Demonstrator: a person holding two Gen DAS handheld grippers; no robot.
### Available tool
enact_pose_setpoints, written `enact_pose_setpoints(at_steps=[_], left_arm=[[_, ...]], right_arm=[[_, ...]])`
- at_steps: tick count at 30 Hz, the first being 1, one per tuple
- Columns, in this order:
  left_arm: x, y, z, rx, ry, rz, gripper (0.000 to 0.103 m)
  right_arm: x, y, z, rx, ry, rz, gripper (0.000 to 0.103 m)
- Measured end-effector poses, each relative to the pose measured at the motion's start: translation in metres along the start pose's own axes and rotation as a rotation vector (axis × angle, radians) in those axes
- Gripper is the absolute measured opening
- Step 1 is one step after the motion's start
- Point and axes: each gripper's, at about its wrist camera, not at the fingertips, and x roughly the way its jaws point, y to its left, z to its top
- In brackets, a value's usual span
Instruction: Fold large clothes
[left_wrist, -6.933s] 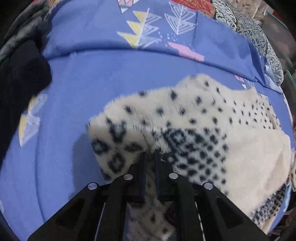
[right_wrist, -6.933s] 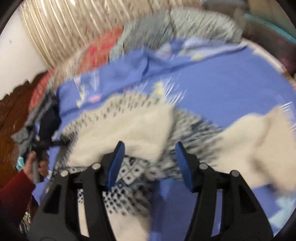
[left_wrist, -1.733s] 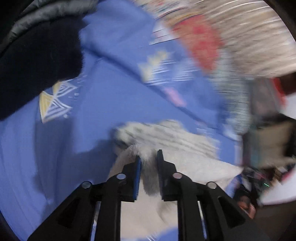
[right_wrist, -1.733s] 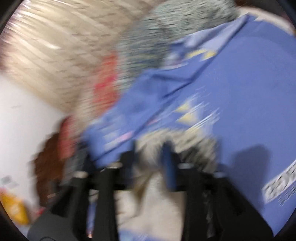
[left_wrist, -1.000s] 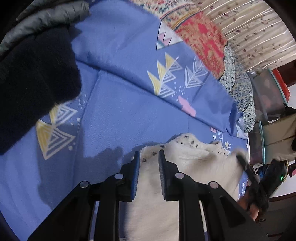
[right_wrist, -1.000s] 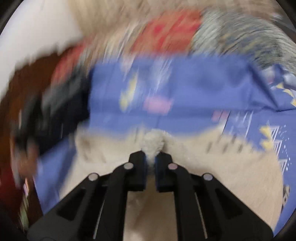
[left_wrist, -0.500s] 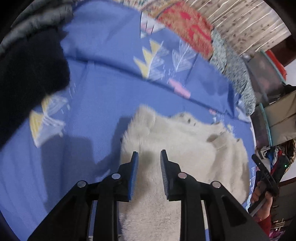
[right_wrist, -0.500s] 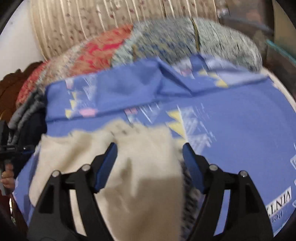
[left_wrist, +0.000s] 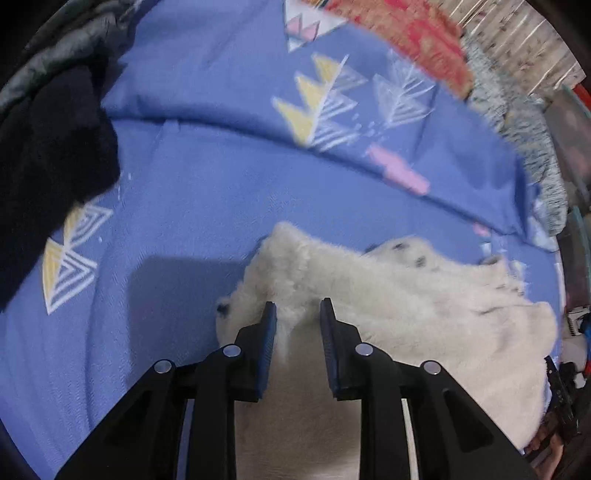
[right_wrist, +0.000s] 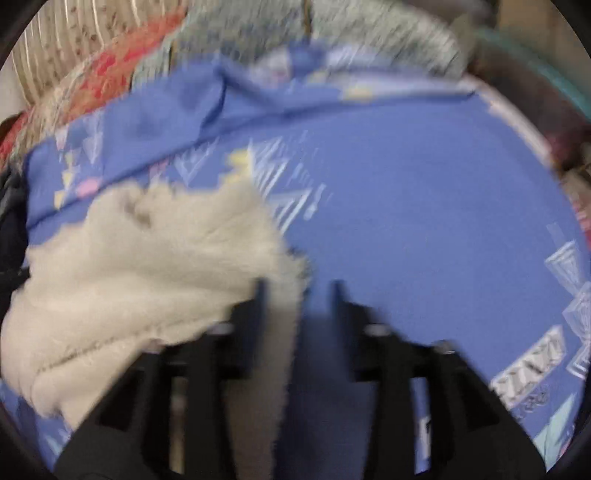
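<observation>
lying fluffy cream fleece (left_wrist: 406, 302) on smooth blue sheet (left_wrist: 207, 192); both claws parted, empty.

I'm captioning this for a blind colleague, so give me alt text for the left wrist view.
A cream fleece garment with a few dark spots lies folded on a blue bedsheet printed with yellow and white triangles. The left gripper hangs just above its near left corner, fingers open with nothing between them. A dark garment sits at the left edge.
</observation>
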Motion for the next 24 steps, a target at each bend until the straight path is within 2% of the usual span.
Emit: enact_pose_setpoints(at_steps=[2, 4, 7, 10, 12, 15, 16, 17, 19, 20, 21, 22, 24], left_arm=[[-0.031, 0.003, -0.003, -0.001, -0.074, -0.058, 0.047], [-0.057, 0.01, -0.01, 0.002, -0.128, -0.104, 0.047], [-0.093, 0.026, -0.036, 0.037, -0.18, -0.134, 0.048], [-0.104, 0.05, -0.078, 0.04, -0.127, -0.158, 0.056], [-0.101, 0.064, -0.115, 0.028, -0.041, -0.194, 0.062], [-0.092, 0.061, -0.15, 0.022, 0.047, -0.268, 0.065], [-0.087, 0.057, -0.158, 0.021, 0.065, -0.289, 0.068], [-0.082, 0.053, -0.161, 0.023, 0.076, -0.286, 0.069], [-0.067, 0.043, -0.164, 0.04, 0.095, -0.246, 0.069], [-0.059, 0.041, -0.162, 0.036, 0.091, -0.225, 0.066], [-0.055, 0.044, -0.159, 0.015, 0.1, -0.216, 0.042], [-0.056, 0.049, -0.156, -0.01, 0.113, -0.248, 0.036], [-0.071, 0.06, -0.152, -0.038, 0.066, -0.271, 0.033]], right_arm=[[-0.034, 0.001, -0.003, 0.051, -0.087, 0.121, 0.056], [-0.059, 0.012, -0.013, 0.006, -0.113, 0.201, 0.056], [-0.084, 0.014, -0.047, -0.044, -0.117, 0.245, 0.058], [-0.086, 0.004, -0.086, -0.049, -0.047, 0.243, 0.061], [-0.078, 0.003, -0.102, -0.047, 0.008, 0.247, 0.061], [-0.07, 0.005, -0.121, -0.007, 0.065, 0.287, 0.061], [-0.07, 0.009, -0.123, -0.01, 0.062, 0.312, 0.053], [-0.07, 0.013, -0.123, -0.026, 0.067, 0.319, 0.033], [-0.069, 0.022, -0.122, -0.07, 0.097, 0.312, 0.004], [-0.077, 0.023, -0.118, -0.074, 0.083, 0.329, 0.004], [-0.089, 0.02, -0.113, -0.078, 0.051, 0.338, 0.004], [-0.106, 0.016, -0.11, -0.084, 0.008, 0.336, 0.003], [-0.146, -0.005, -0.103, -0.077, -0.081, 0.33, 0.003]])
